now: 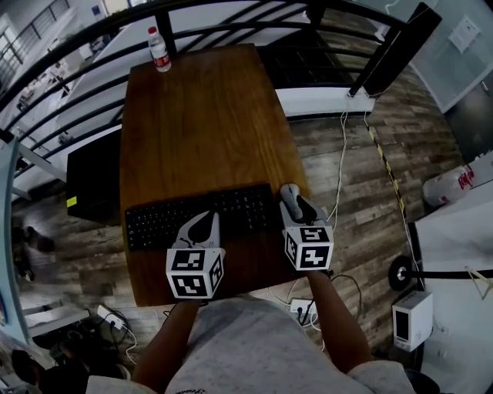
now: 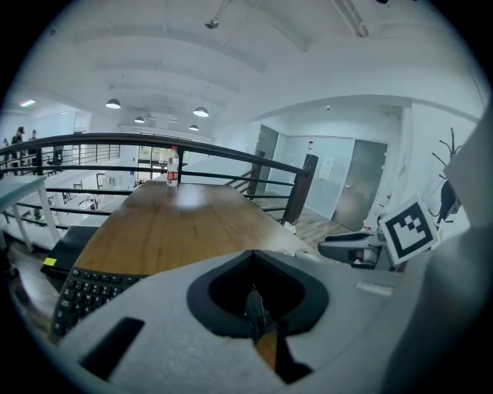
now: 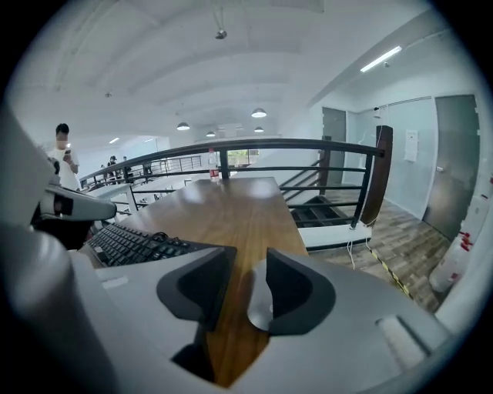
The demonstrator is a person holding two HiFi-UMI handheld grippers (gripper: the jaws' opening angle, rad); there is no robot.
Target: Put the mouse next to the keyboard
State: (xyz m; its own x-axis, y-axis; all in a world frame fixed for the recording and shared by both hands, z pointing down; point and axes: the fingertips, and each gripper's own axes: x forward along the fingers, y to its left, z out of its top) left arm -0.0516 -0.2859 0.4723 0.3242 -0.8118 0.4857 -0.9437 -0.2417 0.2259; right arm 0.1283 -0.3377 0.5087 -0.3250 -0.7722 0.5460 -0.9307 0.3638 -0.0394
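Note:
A grey mouse (image 1: 286, 192) lies on the wooden table (image 1: 208, 123), just off the right end of the black keyboard (image 1: 200, 212). My right gripper (image 1: 296, 205) is over the mouse. In the right gripper view the mouse (image 3: 259, 305) sits against the right jaw, bare wood shows between it and the left jaw, and the gripper (image 3: 243, 296) stands partly open. The keyboard (image 3: 131, 242) lies to its left. My left gripper (image 1: 205, 221) hovers over the keyboard's front edge. Its jaws meet in the left gripper view (image 2: 258, 312), with nothing held.
A plastic water bottle (image 1: 159, 50) stands at the table's far left corner. A black railing (image 1: 231, 19) runs behind the table and a black box (image 1: 92, 181) sits off its left side. Cables and a power strip (image 1: 304, 308) lie on the floor at the right. A person (image 3: 62, 158) stands far off.

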